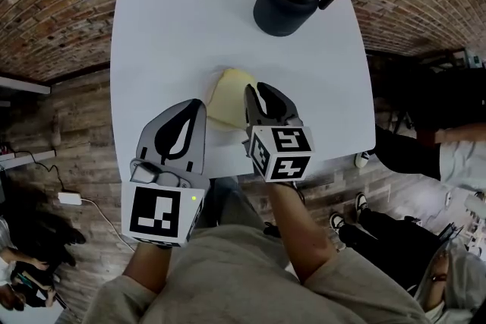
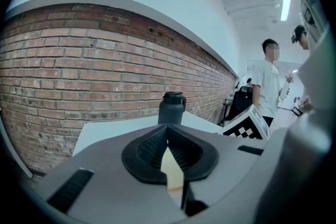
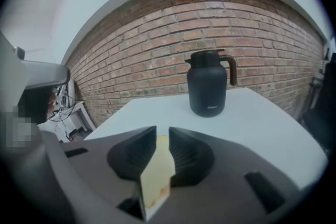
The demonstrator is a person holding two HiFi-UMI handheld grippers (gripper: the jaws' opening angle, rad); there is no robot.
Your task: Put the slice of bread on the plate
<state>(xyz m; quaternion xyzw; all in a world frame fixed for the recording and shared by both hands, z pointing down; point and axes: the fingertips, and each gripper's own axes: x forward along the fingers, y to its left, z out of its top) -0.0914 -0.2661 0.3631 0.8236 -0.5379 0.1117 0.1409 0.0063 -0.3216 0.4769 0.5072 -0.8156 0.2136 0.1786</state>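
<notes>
A pale yellow slice of bread (image 1: pixel 226 101) stands on edge above the white table (image 1: pixel 167 34), near its front edge. My right gripper (image 1: pixel 257 91) is shut on the slice's right side. In the right gripper view the bread (image 3: pixel 156 176) fills the gap between the dark ribbed pads, and the right gripper (image 3: pixel 163 134) points toward the jug. My left gripper (image 1: pixel 199 105) sits just left of the slice with its jaw tips together. Its own view shows the left gripper (image 2: pixel 168 127) shut, with the bread (image 2: pixel 172 173) seen through the gap behind the pads. No plate is in view.
A dark insulated jug (image 1: pixel 288 0) with a handle stands at the table's far right. The table's front edge lies right under both grippers. A brick wall runs behind the table. People stand off to the right (image 2: pixel 268 81), and someone's shoes (image 1: pixel 363 202) are on the floor there.
</notes>
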